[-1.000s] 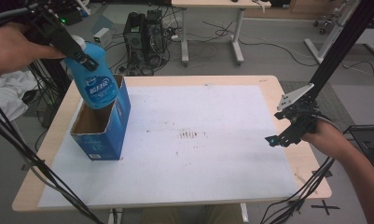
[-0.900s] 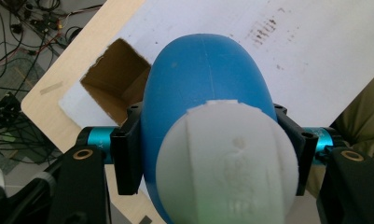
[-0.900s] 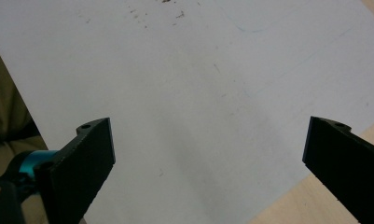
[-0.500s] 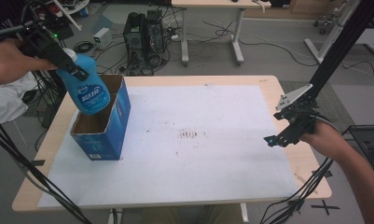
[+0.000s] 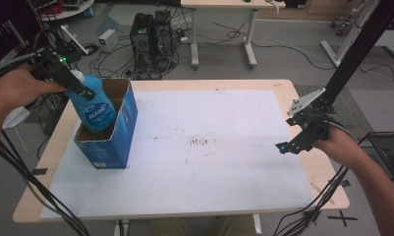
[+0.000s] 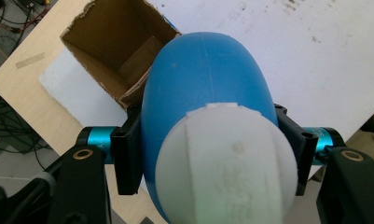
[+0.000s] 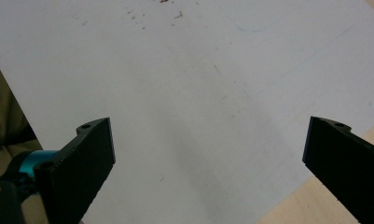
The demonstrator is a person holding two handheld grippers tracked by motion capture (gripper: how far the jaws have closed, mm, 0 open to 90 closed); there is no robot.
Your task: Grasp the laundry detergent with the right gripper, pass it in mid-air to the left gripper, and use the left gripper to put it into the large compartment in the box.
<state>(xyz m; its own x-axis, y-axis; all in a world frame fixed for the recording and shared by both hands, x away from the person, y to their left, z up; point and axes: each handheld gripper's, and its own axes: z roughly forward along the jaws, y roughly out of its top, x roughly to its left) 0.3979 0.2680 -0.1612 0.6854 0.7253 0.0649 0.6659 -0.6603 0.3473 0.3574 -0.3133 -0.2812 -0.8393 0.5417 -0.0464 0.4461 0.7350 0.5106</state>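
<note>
The left tongs (image 5: pixel 79 88) are clamped on the upper part of a blue bottle (image 5: pixel 94 110) with a white cap (image 6: pixel 224 163), whose lower end sits inside the open top of the blue cardboard box (image 5: pixel 113 142) directly beneath them, the box's brown inner walls close around the bottle. The right tongs (image 5: pixel 295 145) hang with jaws wide apart and nothing between them over the white sheet (image 5: pixel 209 147) covering the bench (image 5: pixel 327 194), well apart from the box. Between the two tongs the sheet carries small dark specks (image 5: pixel 199 142).
</note>
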